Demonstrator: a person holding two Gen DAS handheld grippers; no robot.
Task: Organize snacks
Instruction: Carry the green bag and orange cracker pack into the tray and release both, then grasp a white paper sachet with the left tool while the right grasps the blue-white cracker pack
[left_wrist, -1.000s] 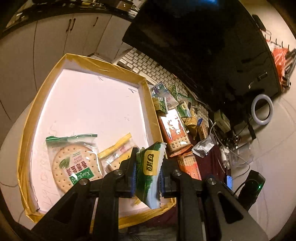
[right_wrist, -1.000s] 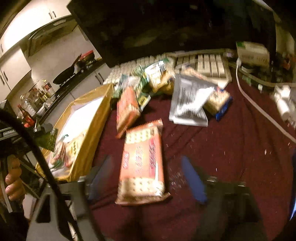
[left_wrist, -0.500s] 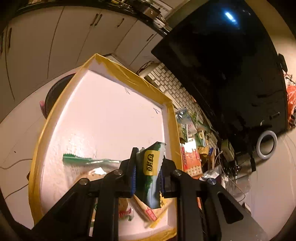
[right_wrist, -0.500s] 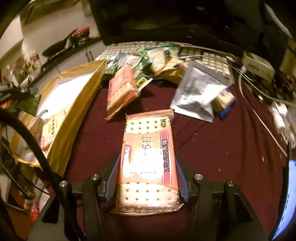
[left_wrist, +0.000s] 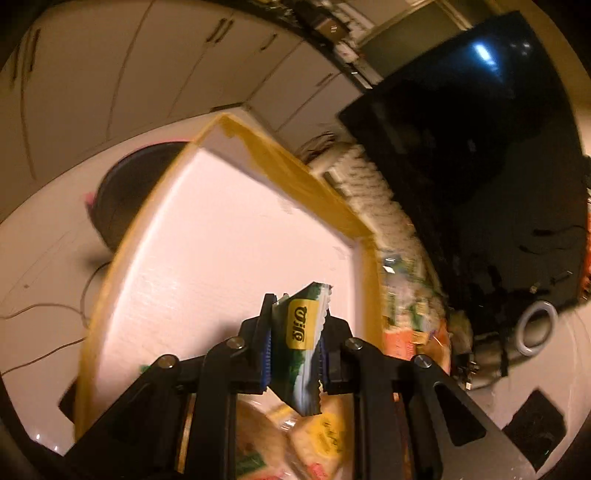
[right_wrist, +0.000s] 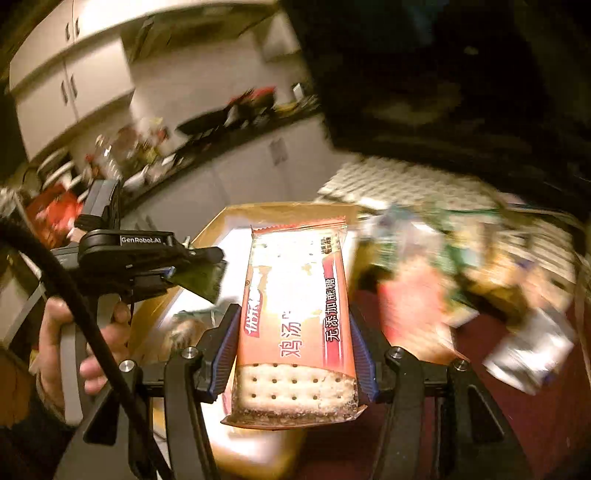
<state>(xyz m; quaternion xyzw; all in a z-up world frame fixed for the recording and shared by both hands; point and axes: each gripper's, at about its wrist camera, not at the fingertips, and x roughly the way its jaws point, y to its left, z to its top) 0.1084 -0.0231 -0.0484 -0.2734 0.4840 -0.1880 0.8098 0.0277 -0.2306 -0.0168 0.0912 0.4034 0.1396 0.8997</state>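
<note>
My left gripper (left_wrist: 293, 341) is shut on a small green snack packet with a yellow label (left_wrist: 301, 332) and holds it above the white box with yellow-taped rim (left_wrist: 280, 162). Cracker packs (left_wrist: 321, 435) lie in the box below it. My right gripper (right_wrist: 291, 350) is shut on an orange cracker pack (right_wrist: 295, 321), lifted off the dark red cloth (right_wrist: 517, 417) near the box's edge (right_wrist: 280, 210). The left gripper with its green packet (right_wrist: 199, 277) shows in the right wrist view over the box.
A blurred pile of snack packets (right_wrist: 461, 266) lies on the cloth right of the box. A white keyboard (left_wrist: 369, 192) and a dark monitor (left_wrist: 480, 147) stand behind. White cabinets (left_wrist: 110, 66) are on the left.
My right gripper has closed on the orange cracker pack and lifted it from the cloth toward the box. My left gripper has moved further over the box with the green packet.
</note>
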